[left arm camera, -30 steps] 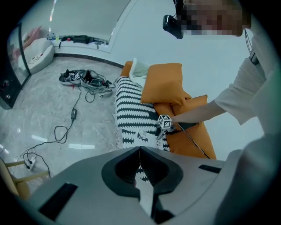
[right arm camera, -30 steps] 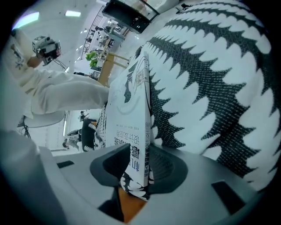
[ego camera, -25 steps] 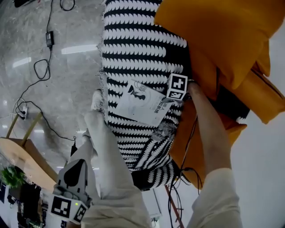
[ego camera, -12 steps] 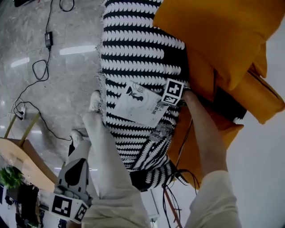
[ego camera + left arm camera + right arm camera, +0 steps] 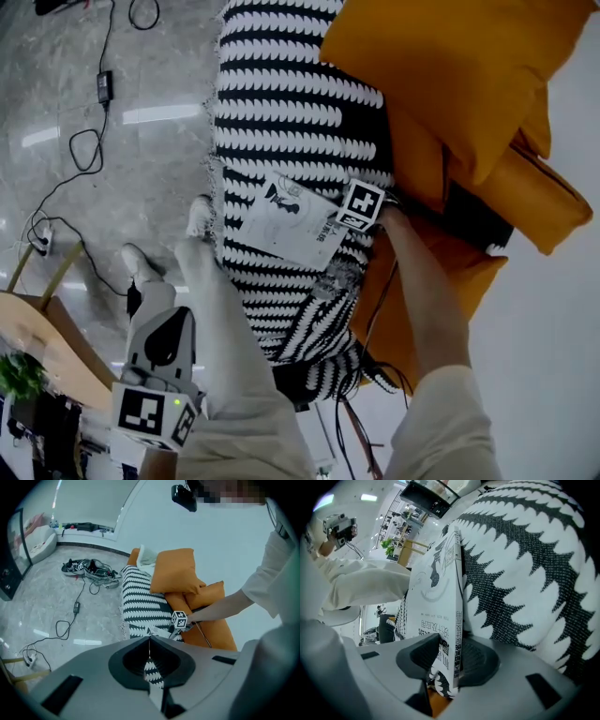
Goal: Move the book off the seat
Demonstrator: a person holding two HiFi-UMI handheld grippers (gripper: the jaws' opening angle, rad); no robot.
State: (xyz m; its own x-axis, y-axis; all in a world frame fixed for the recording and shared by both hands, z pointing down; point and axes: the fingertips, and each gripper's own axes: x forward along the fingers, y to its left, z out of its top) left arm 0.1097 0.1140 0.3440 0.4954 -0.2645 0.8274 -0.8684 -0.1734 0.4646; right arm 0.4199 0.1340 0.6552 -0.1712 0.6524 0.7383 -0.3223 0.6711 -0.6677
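A thin white book point(image 5: 289, 223) with a line drawing on its cover lies on the black-and-white patterned blanket point(image 5: 291, 103) that covers the seat. My right gripper point(image 5: 341, 223) is at the book's right edge, shut on it. In the right gripper view the book point(image 5: 443, 588) stands on edge between the two jaws of the right gripper point(image 5: 449, 660), with both pads against it. My left gripper point(image 5: 172, 330) hangs low at the left beside the person's leg, away from the seat. Its jaws meet with nothing between them in the left gripper view point(image 5: 149, 641).
Orange cushions point(image 5: 450, 84) are piled at the right of the blanket on the orange sofa point(image 5: 211, 630). Black cables point(image 5: 80, 150) and a power adapter point(image 5: 104, 82) lie on the grey marble floor at the left. A wooden table point(image 5: 42, 328) stands at lower left.
My right gripper and the book have shifted slightly left and down in the head view. The left gripper has come up a little. A foot now shows on the floor.
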